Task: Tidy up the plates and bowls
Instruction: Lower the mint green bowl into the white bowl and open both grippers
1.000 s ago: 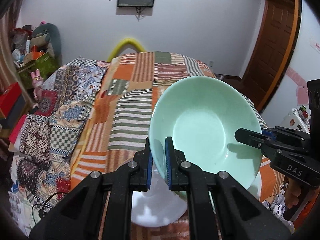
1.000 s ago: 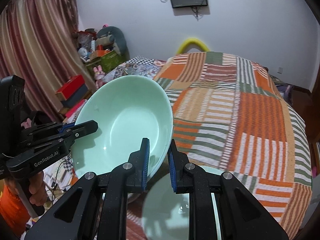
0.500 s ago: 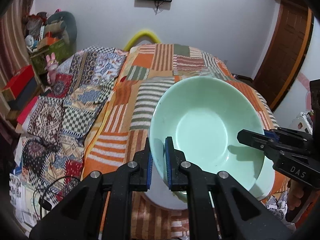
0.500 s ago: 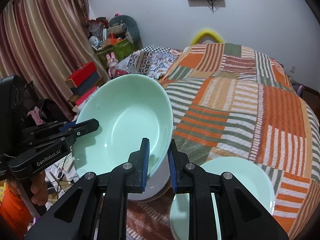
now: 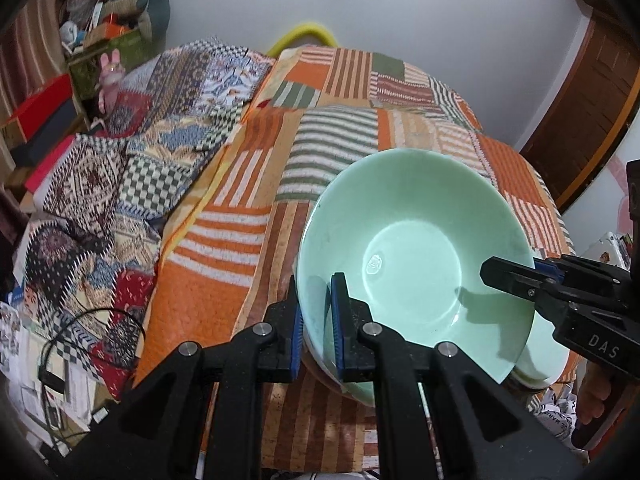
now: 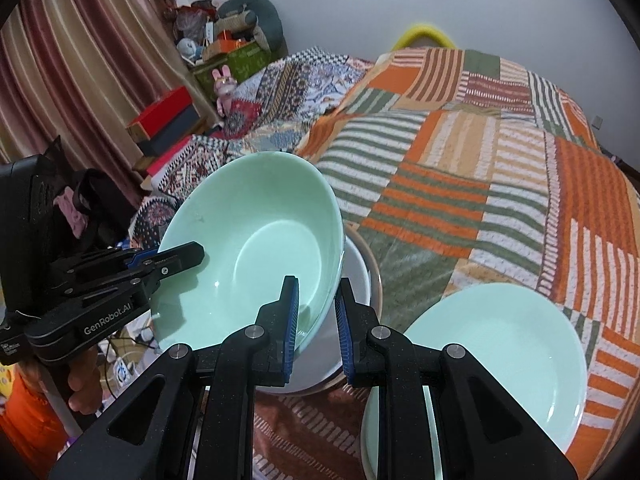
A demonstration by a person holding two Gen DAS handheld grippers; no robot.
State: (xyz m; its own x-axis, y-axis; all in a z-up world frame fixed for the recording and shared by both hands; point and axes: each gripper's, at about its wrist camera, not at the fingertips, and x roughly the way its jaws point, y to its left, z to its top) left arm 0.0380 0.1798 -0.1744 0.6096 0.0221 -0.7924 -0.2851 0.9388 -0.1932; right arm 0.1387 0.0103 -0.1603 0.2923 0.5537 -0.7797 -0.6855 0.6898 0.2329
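While the striped patchwork blanket point(image 6: 460, 168) fills most of both views as the work surface, the dishes sit gathered at its near edge. Biggest of them is the green bowl point(image 5: 412, 256), held tilted in the air just above a white bowl point(image 6: 356, 276) that rests on the blanket. Beside that, to the right in the right wrist view, lies a green plate point(image 6: 496, 344) with what looks like another dish under it, though that part is mostly hidden. The left gripper point(image 5: 316, 320) is clamped on the near rim of the green bowl, wall pinched between its blue pads. The right gripper point(image 6: 318, 320) is squeezed onto the opposite rim in the same way.

By the look of it, sorting is well along: plates form one pile, and this bowl only needs nesting into the white one and releasing.
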